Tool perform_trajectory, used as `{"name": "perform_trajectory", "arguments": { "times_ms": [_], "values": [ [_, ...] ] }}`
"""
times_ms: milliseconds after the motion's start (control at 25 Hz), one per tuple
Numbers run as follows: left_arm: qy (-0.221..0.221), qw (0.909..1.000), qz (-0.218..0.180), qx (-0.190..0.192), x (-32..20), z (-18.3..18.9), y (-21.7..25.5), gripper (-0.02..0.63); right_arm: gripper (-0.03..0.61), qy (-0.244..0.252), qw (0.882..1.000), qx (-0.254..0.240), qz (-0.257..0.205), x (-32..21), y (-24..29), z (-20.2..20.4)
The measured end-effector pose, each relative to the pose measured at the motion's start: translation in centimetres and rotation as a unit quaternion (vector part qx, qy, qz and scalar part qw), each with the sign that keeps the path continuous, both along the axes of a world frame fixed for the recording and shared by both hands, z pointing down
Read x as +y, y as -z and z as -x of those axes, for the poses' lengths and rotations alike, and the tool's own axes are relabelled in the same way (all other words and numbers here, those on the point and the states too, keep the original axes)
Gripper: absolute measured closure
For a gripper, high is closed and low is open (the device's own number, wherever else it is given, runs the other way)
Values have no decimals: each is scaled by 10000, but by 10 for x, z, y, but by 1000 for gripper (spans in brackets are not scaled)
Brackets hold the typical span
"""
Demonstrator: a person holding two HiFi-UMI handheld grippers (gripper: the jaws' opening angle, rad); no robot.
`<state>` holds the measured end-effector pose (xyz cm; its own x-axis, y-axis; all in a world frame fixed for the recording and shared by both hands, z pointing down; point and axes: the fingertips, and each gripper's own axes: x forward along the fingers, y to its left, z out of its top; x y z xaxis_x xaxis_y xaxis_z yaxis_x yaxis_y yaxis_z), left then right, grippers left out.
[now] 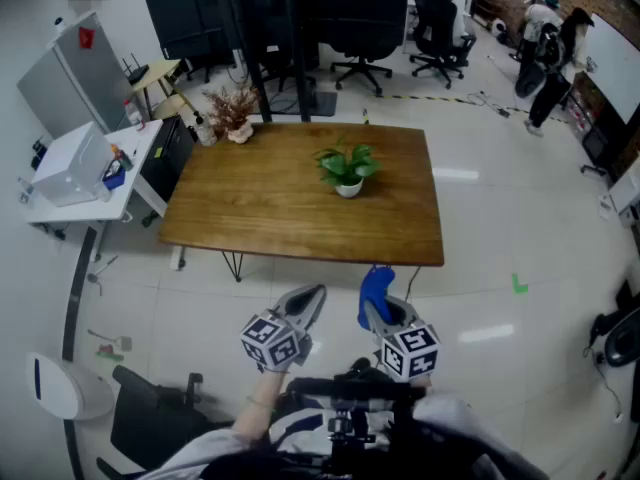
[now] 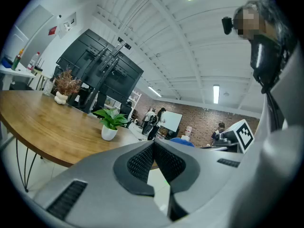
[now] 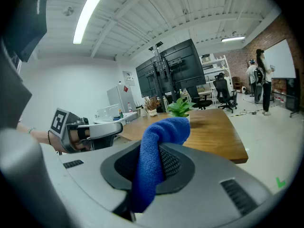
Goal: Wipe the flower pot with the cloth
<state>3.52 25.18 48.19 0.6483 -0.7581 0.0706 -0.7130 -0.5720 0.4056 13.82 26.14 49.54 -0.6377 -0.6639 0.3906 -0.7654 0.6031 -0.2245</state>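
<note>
The 2 grippers hang low before the person, pointing at the wooden table (image 1: 260, 203) from short of its near edge. The left gripper (image 1: 310, 298) has its jaws pressed together, empty. The right gripper (image 1: 382, 310) pinches a blue cloth (image 1: 375, 282). The white flower pot (image 1: 348, 189) stands on the table, well apart from both.

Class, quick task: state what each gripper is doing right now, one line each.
Left gripper: closed, nothing between its jaws.
Right gripper: closed on the blue cloth.
</note>
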Motion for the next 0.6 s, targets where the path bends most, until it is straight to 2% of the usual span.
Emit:
{"name": "perform_trajectory", "arguments": {
  "times_ms": [280,600],
  "values": [
    [-35,9998,113,-142,-25,-26,-2,609,517,16,9998,-100,151,-39,-9,-23],
    [259,9987,393,-188,-70,1,-14,609,517,35,9989,-226,417,-81,-24,-13]
  ]
}}
